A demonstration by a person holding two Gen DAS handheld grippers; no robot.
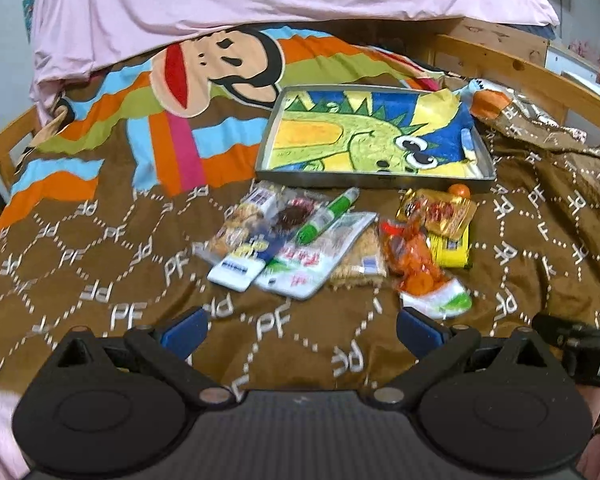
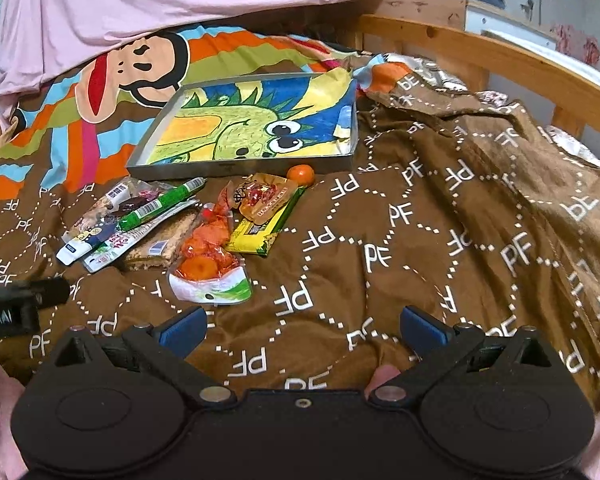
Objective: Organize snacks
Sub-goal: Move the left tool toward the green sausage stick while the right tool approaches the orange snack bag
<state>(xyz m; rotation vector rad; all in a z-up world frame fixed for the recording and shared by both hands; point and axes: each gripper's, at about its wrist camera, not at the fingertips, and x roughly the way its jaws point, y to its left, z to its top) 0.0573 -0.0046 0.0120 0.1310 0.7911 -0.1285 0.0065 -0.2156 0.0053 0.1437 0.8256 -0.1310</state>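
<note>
Barely begun, by the look of it. No snack yet inside the tray (image 1: 380, 179), only a dinosaur-print liner. Snack packets (image 1: 300, 240) heaped on the bed cover (image 1: 100, 280) just in front of the tray, a small orange (image 2: 301, 174) beside them. Left hand-held gripper (image 1: 300, 328) spread wide, empty; right hand-held gripper (image 2: 302, 330) likewise released, hovering short of the pile. Everything left to move.

Wrapped snacks (image 2: 172, 224) are being seen lying flat in a loose heap at the frame's centre left, a small orange (image 2: 301, 174) beside them, just below an empty dinosaur-lined metal tray (image 2: 240, 166).
</note>
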